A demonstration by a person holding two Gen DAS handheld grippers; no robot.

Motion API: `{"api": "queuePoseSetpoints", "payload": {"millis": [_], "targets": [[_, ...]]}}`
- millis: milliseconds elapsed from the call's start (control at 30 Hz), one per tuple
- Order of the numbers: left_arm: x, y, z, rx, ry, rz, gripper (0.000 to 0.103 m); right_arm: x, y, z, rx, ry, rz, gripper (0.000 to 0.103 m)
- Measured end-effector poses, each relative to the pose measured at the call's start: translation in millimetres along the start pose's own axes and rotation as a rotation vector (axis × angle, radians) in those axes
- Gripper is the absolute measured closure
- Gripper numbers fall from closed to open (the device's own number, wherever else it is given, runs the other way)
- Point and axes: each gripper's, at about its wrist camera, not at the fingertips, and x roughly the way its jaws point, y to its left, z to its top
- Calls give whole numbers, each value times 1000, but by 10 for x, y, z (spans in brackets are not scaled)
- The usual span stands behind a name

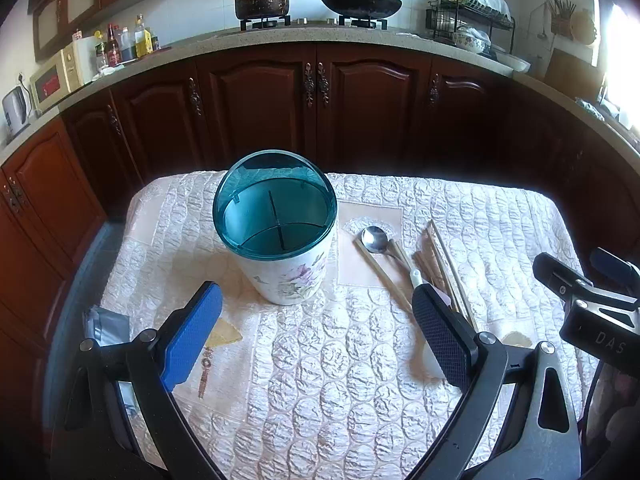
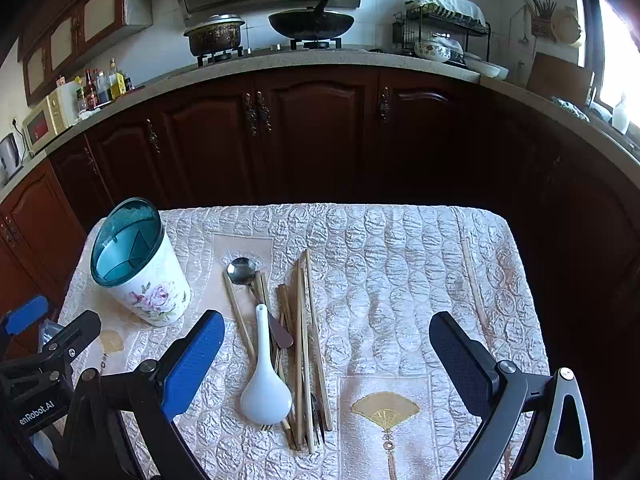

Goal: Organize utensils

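Observation:
A white floral utensil holder [image 1: 286, 268] with a teal divided rim stands upright on the quilted table; it also shows at the left of the right wrist view [image 2: 154, 292]. Right of it lies a pile: a metal spoon [image 2: 241, 271], a white ceramic spoon [image 2: 265, 388], several wooden chopsticks [image 2: 304, 344] and forks under them. The metal spoon [image 1: 375, 239] and chopsticks [image 1: 448, 268] show in the left wrist view. My left gripper [image 1: 316, 320] is open and empty, just before the holder. My right gripper [image 2: 326, 340] is open and empty above the pile.
A single chopstick [image 2: 474, 280] lies apart near the table's right edge. The quilted cloth [image 2: 400, 264] covers the table. Dark wooden cabinets [image 1: 320, 104] and a counter with stove, pot and wok stand behind. A grey bag [image 1: 106, 324] sits at the table's left edge.

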Motion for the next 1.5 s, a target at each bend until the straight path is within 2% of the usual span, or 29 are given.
{"api": "queuePoseSetpoints", "payload": {"millis": [1500], "targets": [[212, -47, -54, -17, 51, 2, 6, 192, -154, -91, 3, 49, 23, 1]]}}
